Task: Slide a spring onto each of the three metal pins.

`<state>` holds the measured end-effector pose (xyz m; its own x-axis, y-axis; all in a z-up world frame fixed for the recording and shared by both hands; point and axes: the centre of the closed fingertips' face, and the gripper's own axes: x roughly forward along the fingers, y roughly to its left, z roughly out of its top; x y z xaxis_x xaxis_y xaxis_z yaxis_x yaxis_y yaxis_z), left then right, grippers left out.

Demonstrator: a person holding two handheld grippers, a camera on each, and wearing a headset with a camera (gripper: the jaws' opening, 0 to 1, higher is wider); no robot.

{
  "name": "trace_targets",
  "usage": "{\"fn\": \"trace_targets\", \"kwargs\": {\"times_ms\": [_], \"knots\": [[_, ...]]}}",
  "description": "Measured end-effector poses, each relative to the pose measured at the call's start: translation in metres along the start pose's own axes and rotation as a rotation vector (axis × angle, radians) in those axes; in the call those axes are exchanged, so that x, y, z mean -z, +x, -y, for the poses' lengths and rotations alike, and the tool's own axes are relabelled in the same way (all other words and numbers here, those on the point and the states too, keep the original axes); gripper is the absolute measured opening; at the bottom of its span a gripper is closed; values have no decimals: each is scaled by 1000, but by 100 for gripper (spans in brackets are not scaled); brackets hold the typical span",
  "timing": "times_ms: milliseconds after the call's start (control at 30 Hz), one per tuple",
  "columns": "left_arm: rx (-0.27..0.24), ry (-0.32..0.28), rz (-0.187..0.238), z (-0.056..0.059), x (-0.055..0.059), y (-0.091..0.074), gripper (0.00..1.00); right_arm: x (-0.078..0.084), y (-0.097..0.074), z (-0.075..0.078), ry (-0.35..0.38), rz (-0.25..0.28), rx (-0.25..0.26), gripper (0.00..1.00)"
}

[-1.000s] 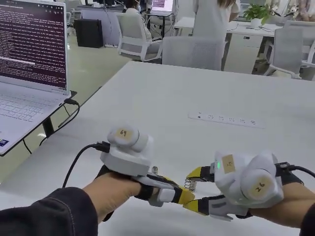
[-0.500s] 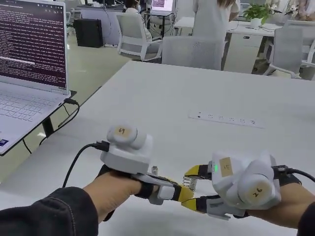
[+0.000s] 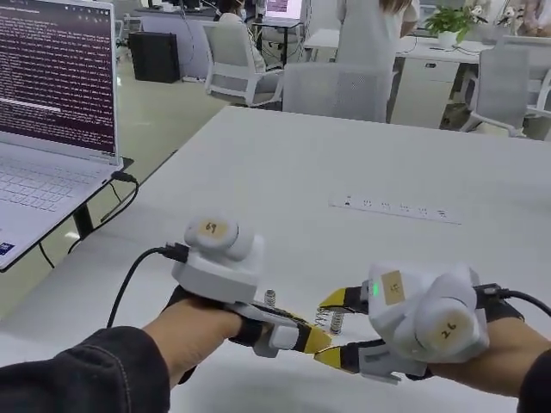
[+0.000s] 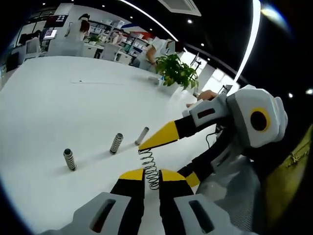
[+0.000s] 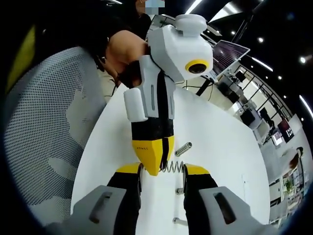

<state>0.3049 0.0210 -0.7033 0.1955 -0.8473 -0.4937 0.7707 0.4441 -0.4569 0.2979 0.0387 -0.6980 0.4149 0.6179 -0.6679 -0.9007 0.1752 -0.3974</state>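
Left gripper view: left gripper [image 4: 151, 172] clamped on the near end of a loose spring [image 4: 148, 164], which stands up ahead of its jaws. Right gripper [image 5: 164, 171] spread open, one yellow finger [image 4: 160, 137] touching the spring's far end. Ahead-left of the left gripper: spring-sleeved pin [image 4: 70, 159], second sleeved pin [image 4: 116, 143]. Third pin [image 4: 142, 135], apparently bare, just beyond that finger.
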Motion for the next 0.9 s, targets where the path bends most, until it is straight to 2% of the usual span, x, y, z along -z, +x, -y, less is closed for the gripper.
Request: {"fn": "trace_targets", "kwargs": {"times_ms": [133,167,233,267,333,400,433,467,567,700,733,767,867,900], "knots": [[-9,33,-9,0,1,-1,2,-1,-3,0,21,7,-6,30],[-10,38,-7,1,1,-1,2,-3,-5,-1,46,22,-14,31],[-19,60,-21,-1,2,-2,2,-5,-7,-3,77,35,-34,30],[-36,95,-38,-4,5,-4,2,-6,-9,0,84,42,-30,30],[-36,124,-47,-4,6,-6,2,-4,-13,-3,112,40,-62,30],[-37,159,-52,-4,7,-8,2,-3,-15,-2,116,38,-72,30],[-40,186,-57,-3,8,-9,2,-2,-16,-8,149,32,-119,29],[-38,222,-66,-3,9,-10,2,-1,-17,-10,166,26,-139,29],[-37,331,-102,1,16,-12,2,-1,-18,-12,176,21,-171,28],[-29,417,-130,8,21,-14,2,-7,-20,-16,205,28,-223,28],[-26,429,-130,9,21,-14,2,-9,-20,-15,206,32,-227,28],[-9,474,-125,15,22,-14,2,-11,-20,-16,213,34,-240,27],[10,497,-126,21,23,-14,2,-15,-21,-18,242,51,-277,26],[9,499,-126,21,23,-14,2,-15,-21,-21,259,43,-303,26]]}}
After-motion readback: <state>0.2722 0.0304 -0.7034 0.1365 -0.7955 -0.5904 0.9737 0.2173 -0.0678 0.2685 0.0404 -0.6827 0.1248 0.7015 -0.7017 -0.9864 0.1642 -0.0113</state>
